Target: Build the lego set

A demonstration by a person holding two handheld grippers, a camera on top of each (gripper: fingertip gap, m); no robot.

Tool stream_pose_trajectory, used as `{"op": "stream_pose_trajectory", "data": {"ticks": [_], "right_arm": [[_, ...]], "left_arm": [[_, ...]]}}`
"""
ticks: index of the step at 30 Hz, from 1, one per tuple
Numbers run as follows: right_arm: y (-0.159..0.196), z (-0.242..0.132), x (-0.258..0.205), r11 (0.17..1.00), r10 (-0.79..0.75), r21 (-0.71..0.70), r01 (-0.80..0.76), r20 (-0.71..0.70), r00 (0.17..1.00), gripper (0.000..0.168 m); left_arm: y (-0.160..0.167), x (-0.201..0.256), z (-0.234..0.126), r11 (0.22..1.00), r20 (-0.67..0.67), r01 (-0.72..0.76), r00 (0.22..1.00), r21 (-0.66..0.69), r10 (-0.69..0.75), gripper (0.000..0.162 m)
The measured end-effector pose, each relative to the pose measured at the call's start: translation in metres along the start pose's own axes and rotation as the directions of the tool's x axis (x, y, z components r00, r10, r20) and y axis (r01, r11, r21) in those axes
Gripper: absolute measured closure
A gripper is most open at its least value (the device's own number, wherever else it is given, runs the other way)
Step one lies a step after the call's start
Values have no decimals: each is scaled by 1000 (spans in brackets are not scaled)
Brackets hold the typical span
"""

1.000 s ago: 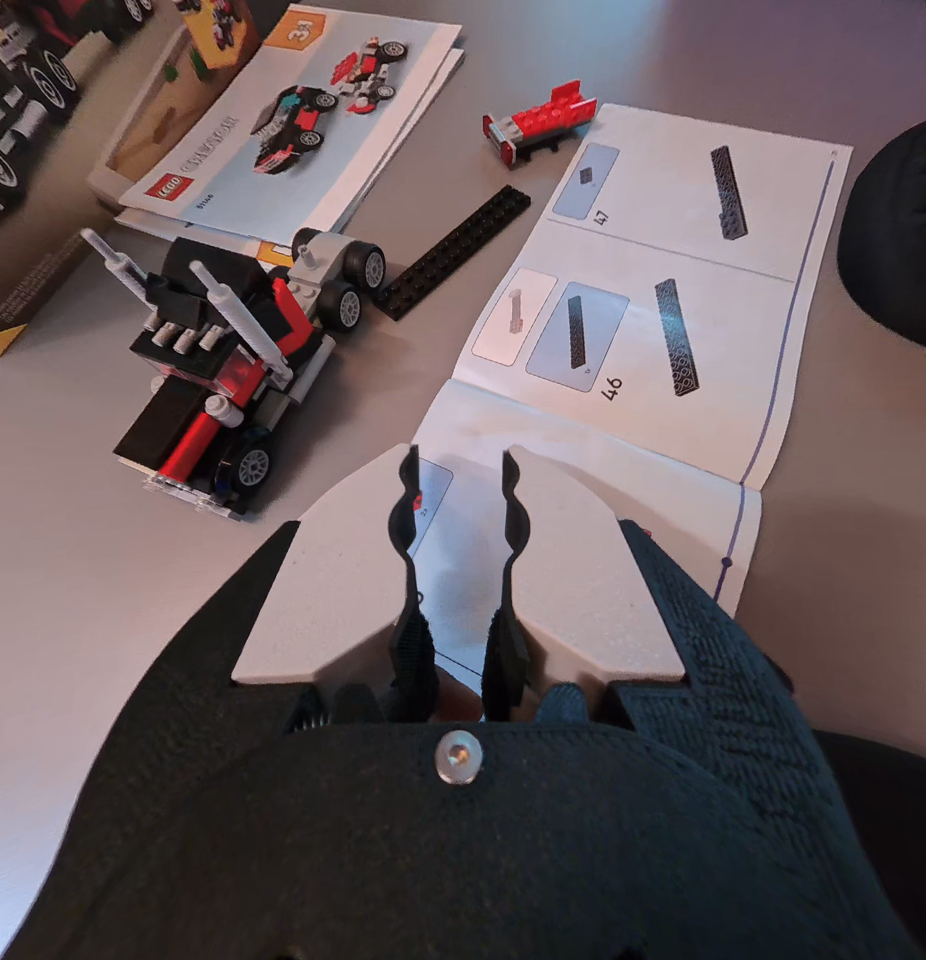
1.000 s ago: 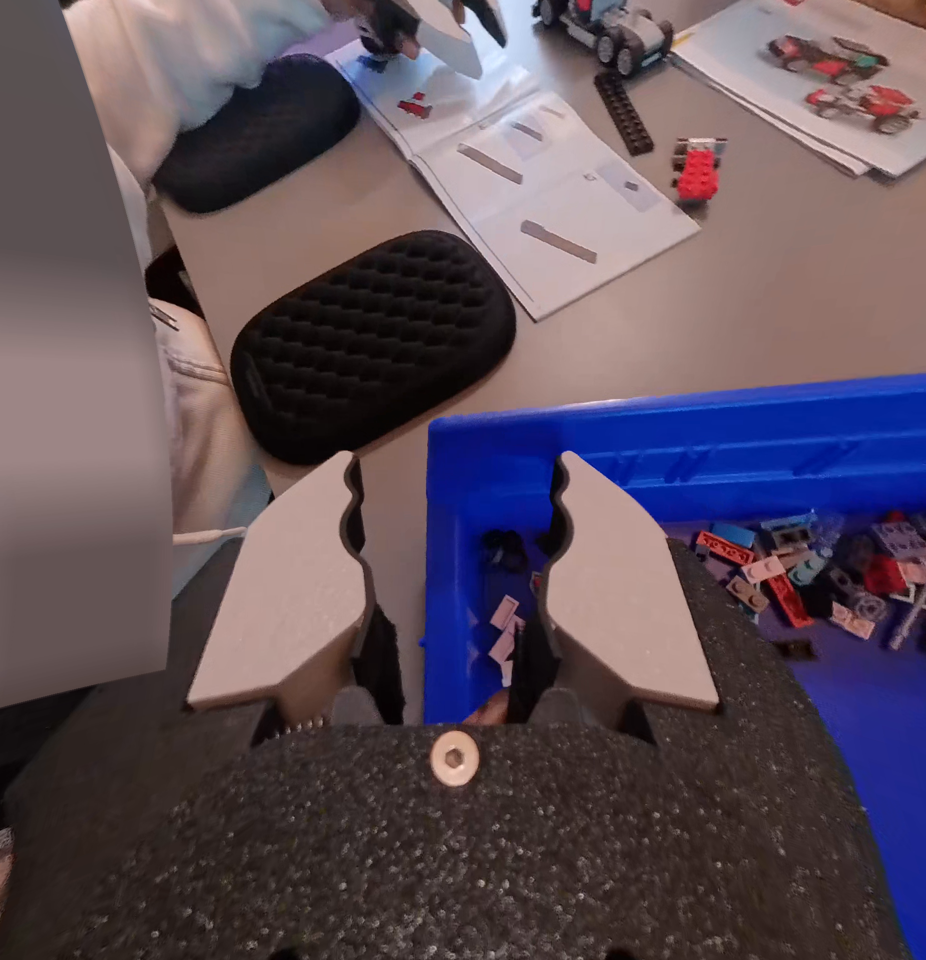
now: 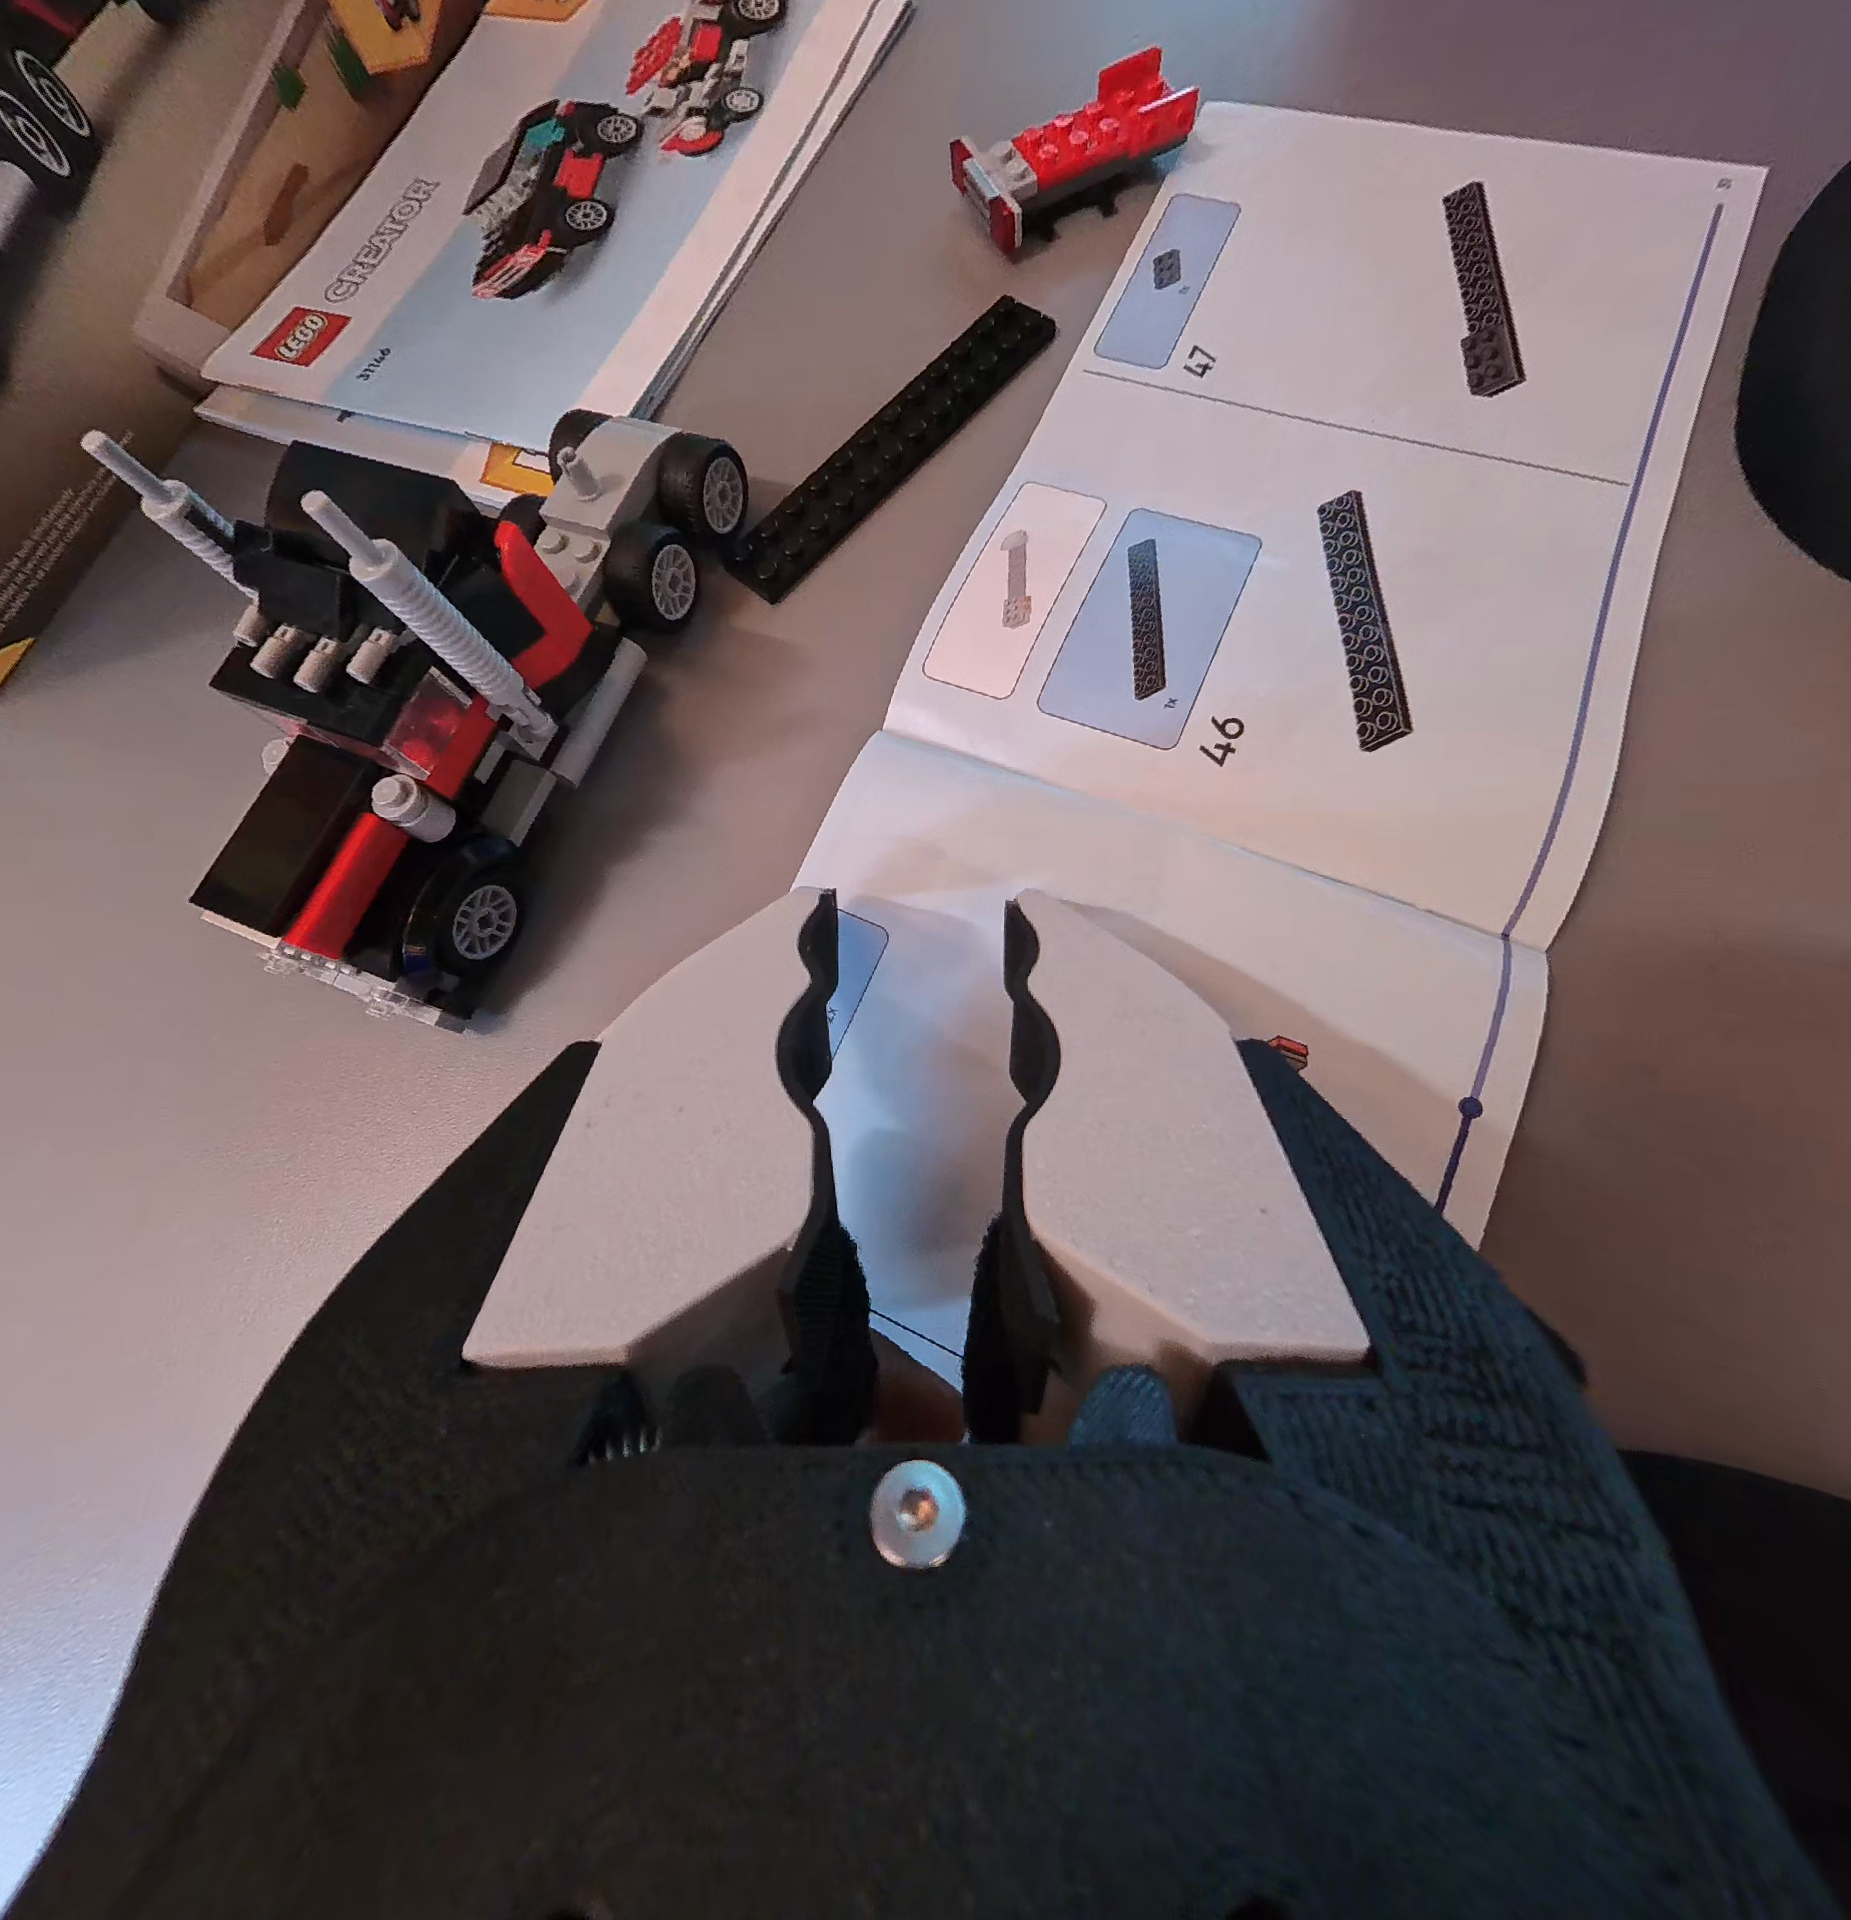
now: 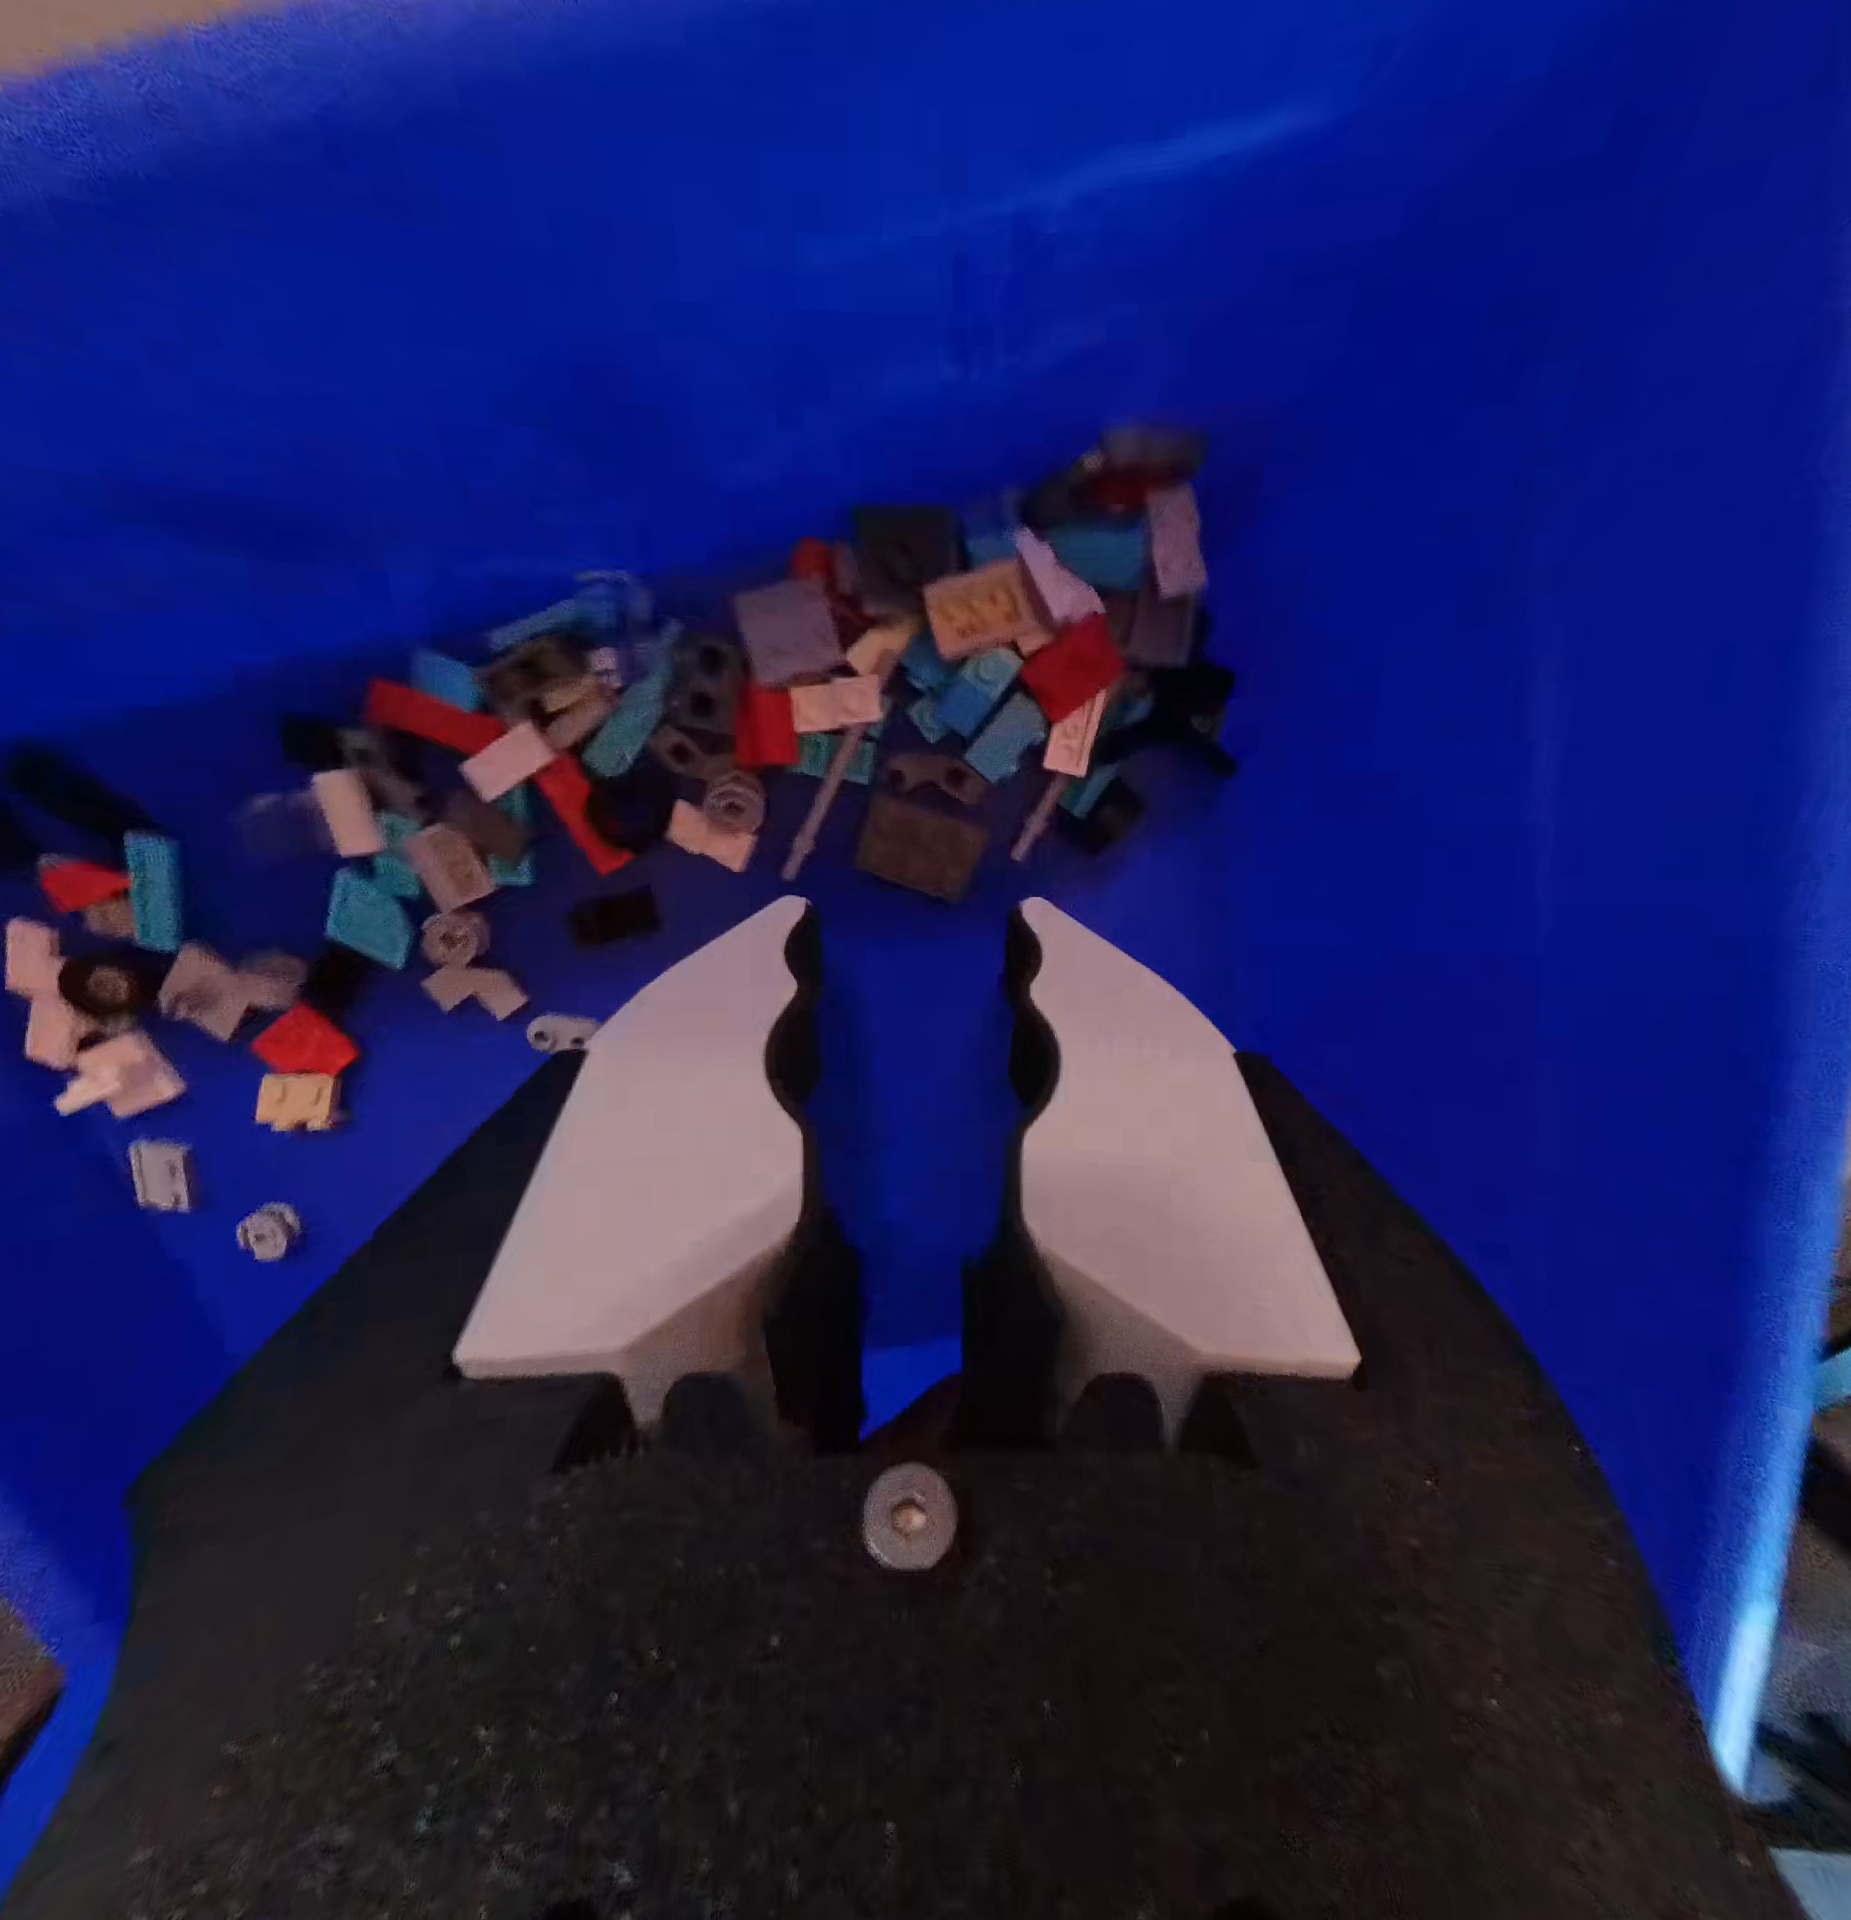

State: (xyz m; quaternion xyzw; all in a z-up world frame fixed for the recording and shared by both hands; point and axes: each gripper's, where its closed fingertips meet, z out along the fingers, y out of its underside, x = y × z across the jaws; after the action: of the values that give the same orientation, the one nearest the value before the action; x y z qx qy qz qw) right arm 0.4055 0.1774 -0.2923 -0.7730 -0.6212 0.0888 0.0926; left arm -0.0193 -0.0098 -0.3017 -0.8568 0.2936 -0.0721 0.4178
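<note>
while the right gripper (image 4: pixel 910 914) hangs inside the blue bin (image 4: pixel 1523 623) with jaws spread and empty, the loose lego pieces (image 4: pixel 796 707) lie heaped just ahead of it. they look light, hard and slick, so each is best pinched across its flat sides. motion blur hides which piece is which. the left gripper (image 3: pixel 913 909), jaws also apart and empty, hovers over the open instruction booklet (image 3: pixel 1316 623) on the bench (image 3: pixel 121 1143), near the half-built truck (image 3: pixel 422 707) and long black plate (image 3: pixel 900 447); it covers the booklet's near page.
</note>
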Motion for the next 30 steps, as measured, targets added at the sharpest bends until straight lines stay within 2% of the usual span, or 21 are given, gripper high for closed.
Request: {"op": "stream_pose_trajectory", "data": {"ticks": [5,9,11,16,20,23,27,30], "right_arm": [[-1,15,5,991,128,25,-128,-12,992,129],[-3,20,1,990,136,35,-136,2,991,130],[-2,20,5,992,122,30,-121,-41,992,142],[1,19,4,996,88,11,-88,-42,995,143],[5,5,2,996,85,11,-84,-56,995,143],[0,-22,-3,995,91,42,-87,-101,991,143],[-32,-73,-32,970,117,228,-87,-123,985,143],[-76,-109,-76,889,104,456,-48,-99,990,144]], "left_arm": [[1,0,1,1000,-5,6,1000,-11,-6,131],[1,0,1,1000,-7,7,1000,-10,-7,131],[1,1,1,1000,-9,4,1000,-10,-4,131],[0,2,0,1000,-19,-4,1000,1,4,131],[-9,3,-4,999,-32,-2,999,48,3,131],[-18,4,-7,996,-52,9,999,91,-5,131],[-28,6,-8,994,-64,5,998,107,2,130],[-33,9,-6,994,-72,-43,996,95,50,129]]}}
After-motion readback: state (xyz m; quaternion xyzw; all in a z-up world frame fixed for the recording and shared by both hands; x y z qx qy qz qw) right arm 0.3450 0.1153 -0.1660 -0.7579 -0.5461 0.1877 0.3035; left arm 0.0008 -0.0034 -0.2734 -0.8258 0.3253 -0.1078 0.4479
